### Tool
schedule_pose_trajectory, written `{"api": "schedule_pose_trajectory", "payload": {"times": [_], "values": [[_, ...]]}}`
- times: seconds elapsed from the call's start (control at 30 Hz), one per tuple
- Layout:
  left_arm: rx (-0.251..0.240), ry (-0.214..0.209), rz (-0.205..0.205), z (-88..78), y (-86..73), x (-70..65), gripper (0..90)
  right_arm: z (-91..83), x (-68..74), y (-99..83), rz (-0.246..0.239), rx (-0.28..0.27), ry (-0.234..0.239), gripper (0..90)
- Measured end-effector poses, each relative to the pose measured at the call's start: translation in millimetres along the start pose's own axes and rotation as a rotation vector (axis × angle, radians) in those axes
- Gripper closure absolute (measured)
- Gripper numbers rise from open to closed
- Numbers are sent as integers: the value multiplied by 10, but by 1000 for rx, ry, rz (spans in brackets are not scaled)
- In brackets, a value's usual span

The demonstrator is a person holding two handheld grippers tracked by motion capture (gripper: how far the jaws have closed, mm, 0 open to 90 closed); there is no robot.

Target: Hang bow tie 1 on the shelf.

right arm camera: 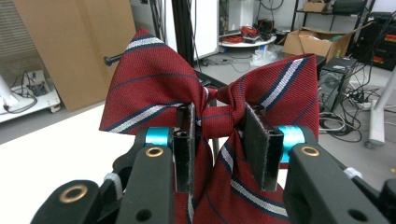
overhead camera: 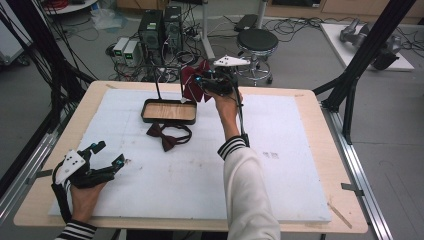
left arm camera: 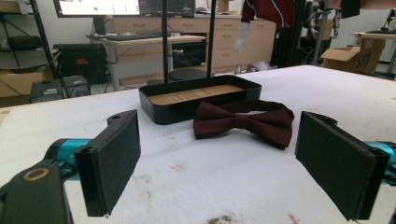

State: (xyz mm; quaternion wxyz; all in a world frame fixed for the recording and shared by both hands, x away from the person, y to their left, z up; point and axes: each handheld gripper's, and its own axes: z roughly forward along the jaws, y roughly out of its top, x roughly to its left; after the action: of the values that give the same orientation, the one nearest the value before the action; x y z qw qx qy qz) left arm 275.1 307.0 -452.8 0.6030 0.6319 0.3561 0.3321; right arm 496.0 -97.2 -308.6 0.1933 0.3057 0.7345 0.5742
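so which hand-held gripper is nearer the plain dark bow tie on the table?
Left: low, facing the bow tie. Right is raised beyond the tray, gripping the striped tie.

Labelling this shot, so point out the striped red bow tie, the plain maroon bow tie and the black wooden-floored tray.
striped red bow tie [right arm camera: 216, 114], right gripper view, knot
plain maroon bow tie [left arm camera: 243, 120], left gripper view, knot
black wooden-floored tray [overhead camera: 168, 120], high view, front wall

no readable text, labels or numbers anywhere

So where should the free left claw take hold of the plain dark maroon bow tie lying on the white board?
At the narrow centre knot of the plain dark maroon bow tie, coming from above: it lies flat, wings spread sideways, strap looped behind.
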Motion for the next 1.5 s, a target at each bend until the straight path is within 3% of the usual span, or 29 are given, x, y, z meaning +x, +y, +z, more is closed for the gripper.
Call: {"api": "schedule_pose_trajectory", "payload": {"times": [0.3,0.57,1.5], "values": [[1,0,0,2,0,-4,146,20,-81,-48,53,0,-39,668],[0,0,2,2,1,-6,146,-8,-134,-75,80,24,-109,668],[2,1,8,0,0,-10,146,-89,-356,-255,73,215,-102,662]]}}
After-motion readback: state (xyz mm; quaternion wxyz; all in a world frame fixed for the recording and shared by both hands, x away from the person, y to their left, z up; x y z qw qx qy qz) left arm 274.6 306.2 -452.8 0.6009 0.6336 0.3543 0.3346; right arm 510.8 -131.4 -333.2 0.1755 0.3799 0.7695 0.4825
